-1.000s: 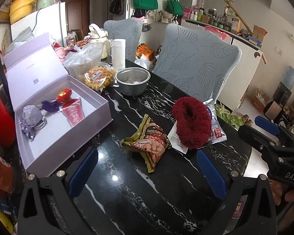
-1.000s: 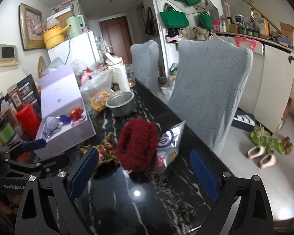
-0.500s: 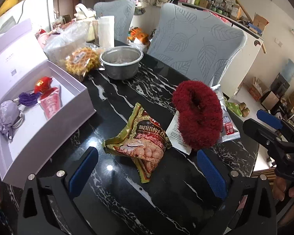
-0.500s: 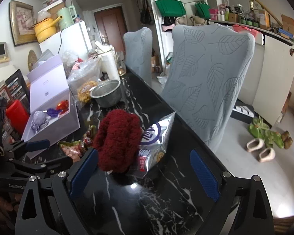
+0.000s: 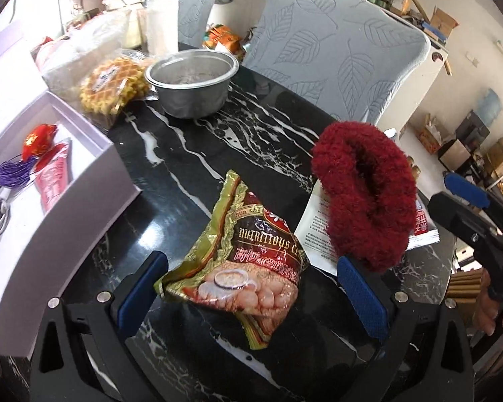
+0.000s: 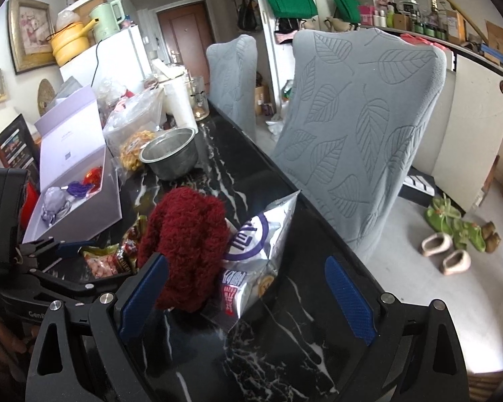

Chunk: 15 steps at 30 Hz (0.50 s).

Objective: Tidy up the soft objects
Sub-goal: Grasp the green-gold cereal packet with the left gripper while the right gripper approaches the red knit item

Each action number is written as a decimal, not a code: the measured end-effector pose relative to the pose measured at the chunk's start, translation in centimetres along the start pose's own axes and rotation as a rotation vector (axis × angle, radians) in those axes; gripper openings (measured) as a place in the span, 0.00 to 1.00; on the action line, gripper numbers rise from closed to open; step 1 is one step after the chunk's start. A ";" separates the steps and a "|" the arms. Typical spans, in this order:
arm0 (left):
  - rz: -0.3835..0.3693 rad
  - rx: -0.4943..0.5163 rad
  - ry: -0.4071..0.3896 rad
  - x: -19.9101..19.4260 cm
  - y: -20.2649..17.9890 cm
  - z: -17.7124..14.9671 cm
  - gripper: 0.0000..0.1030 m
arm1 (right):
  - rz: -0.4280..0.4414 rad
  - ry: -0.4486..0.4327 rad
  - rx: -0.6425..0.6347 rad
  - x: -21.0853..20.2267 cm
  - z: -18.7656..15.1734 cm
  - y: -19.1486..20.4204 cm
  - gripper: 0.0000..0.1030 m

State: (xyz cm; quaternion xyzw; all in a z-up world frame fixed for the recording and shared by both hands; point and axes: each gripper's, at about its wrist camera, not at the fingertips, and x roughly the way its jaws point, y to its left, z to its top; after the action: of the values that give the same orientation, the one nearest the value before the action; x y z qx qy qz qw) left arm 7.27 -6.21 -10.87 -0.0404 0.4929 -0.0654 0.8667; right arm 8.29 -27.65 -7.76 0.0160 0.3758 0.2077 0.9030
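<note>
1. Because the left gripper (image 5: 251,288) stands wide open and empty, with the green-and-red snack packet (image 5: 248,261) lying between its blue pads but untouched, a close from here could pinch only the crinkled foil edge; in my judgement the packet would then slide on the glossy top or tear loose when lifted.
2. While the right gripper (image 6: 248,294) is likewise spread wide and holds nothing, its left pad sits just beside the red fuzzy slipper (image 6: 184,251), which rests on the silver snack bag (image 6: 261,244). A grasp there could catch bag and slipper together, or drag the bag off the near table edge.
3. Since the two tools work close together, the right one showing at the edge of the left view, they could knock each other if both reach in at once.
4. As for the likely destination, the open lilac box (image 5: 94,197) lies to the left, already holding a purple tassel and red trinkets; a loose drop could land on its wall rather than inside.
5. The black marble-veined table (image 5: 191,147) is shiny and crowded: a steel bowl (image 5: 192,82), a waffle packet (image 5: 112,83) and plastic bags stand at the far end.
6. Beyond it are two grey leaf-pattern chairs (image 6: 358,144), a white fridge, green bags on the wall, and slippers on the floor.
</note>
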 end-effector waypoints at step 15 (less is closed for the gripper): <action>-0.032 0.003 0.004 1.0 0.9 -0.3 0.81 | 0.003 -0.003 0.032 1.0 1.0 -0.7 0.93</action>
State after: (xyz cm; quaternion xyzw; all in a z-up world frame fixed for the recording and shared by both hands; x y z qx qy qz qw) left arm 7.63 -5.46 -11.98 -0.0467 0.4938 -0.0800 0.8646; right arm 9.85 -27.81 -7.86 0.0314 0.3777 0.2030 0.9028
